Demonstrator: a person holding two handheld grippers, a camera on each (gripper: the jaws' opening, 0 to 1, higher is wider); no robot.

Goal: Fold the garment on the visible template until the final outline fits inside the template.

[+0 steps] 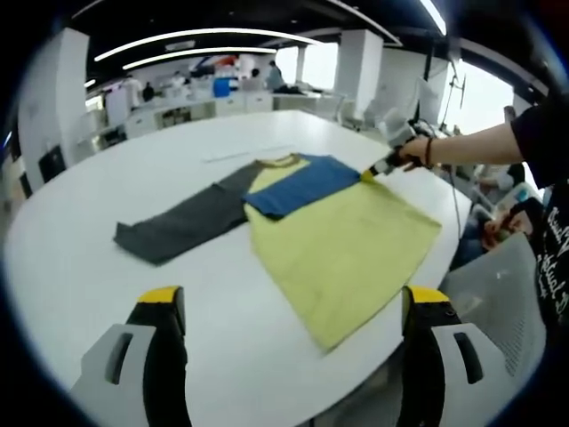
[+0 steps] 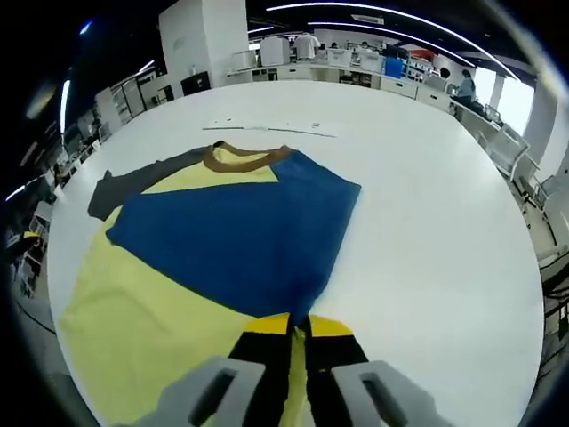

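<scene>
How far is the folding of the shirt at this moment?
Done: the blue sleeve lies folded across the yellow body of the shirt. In hand: the right tool is shut on the blue sleeve's end. Left: the grey sleeve is spread out flat on the white table; the left tool is open above the table.

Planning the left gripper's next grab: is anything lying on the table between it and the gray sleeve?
Nothing visible does. From the left gripper, whose fingers are spread apart, bare white table runs up to the gray sleeve. The right gripper is shut on the blue sleeve at the shirt's far side.
</scene>
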